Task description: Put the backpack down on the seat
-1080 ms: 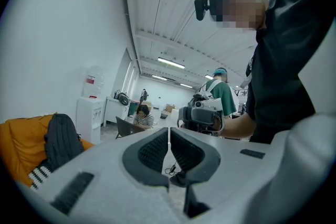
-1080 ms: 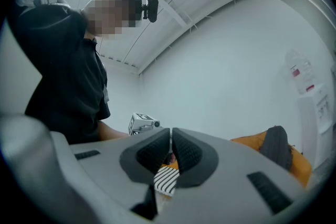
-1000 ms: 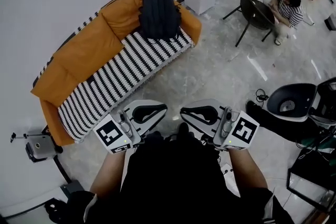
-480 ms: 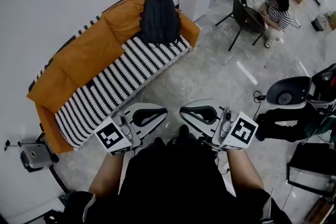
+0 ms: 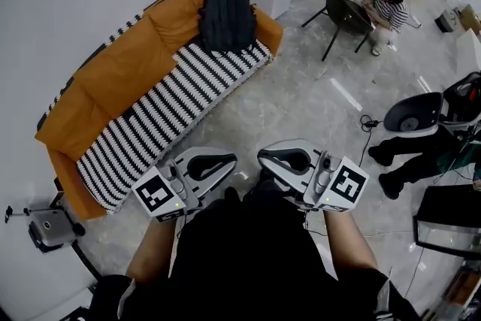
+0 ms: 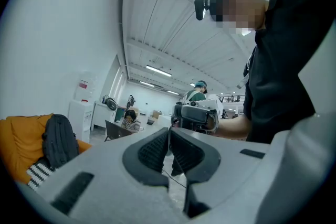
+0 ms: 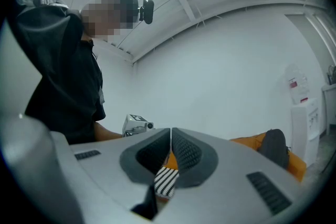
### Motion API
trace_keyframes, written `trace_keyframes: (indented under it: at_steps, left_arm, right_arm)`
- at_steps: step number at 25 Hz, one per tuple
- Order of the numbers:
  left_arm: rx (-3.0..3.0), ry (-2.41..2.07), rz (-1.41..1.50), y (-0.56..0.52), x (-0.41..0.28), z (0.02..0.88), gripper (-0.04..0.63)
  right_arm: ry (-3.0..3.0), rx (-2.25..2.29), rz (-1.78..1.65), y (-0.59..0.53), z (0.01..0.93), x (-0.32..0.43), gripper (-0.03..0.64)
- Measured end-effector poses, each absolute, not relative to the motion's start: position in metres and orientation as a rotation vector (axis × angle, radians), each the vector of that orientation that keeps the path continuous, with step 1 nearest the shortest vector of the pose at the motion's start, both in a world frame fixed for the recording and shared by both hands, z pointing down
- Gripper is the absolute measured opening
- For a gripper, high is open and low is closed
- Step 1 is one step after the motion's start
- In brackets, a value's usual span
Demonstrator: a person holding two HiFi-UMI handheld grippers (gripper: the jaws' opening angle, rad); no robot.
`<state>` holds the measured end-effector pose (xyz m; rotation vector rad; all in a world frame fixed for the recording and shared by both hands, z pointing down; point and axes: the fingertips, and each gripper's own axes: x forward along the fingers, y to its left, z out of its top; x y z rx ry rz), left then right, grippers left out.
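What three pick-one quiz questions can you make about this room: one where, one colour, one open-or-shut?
1. Where is the black backpack? A) on the floor B) on the sofa seat C) in a gripper
2. What colour is the sofa's backrest? A) orange B) green C) blue
3. How are the left gripper and right gripper? A) wide open B) shut, empty C) gripping the backpack
Answers: B, it leans against the backrest at the sofa's end; A, orange cushions show above the striped cover; B, both pairs of pads meet, nothing between.

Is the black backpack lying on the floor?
No, the backpack sits up on the sofa, leaning against its orange backrest.
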<state>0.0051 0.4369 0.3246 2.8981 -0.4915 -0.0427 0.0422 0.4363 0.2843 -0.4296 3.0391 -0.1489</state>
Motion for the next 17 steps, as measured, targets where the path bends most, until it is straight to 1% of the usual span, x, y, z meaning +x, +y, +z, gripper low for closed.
trace_keyframes:
  at_steps: [3,9,17]
  left_arm:
    - [2.891,-0.480,-0.056,0.439,-0.004,0.328,0.032]
    - [2.858,-0.426,-0.055,0.444,0.001,0.330,0.032]
    - [2.866,-0.334,-0.117,0.383,-0.015,0.358,0.034]
  right_arm:
    - [3.062,-0.430,-0.150,0.438,0.288,0.031,0.031]
    - [3.057,-0.490,-0.145,0.437,0.289,0.034,0.031]
    - [3.058,-0.611,-0.192,0.380,0.318,0.020,0.031]
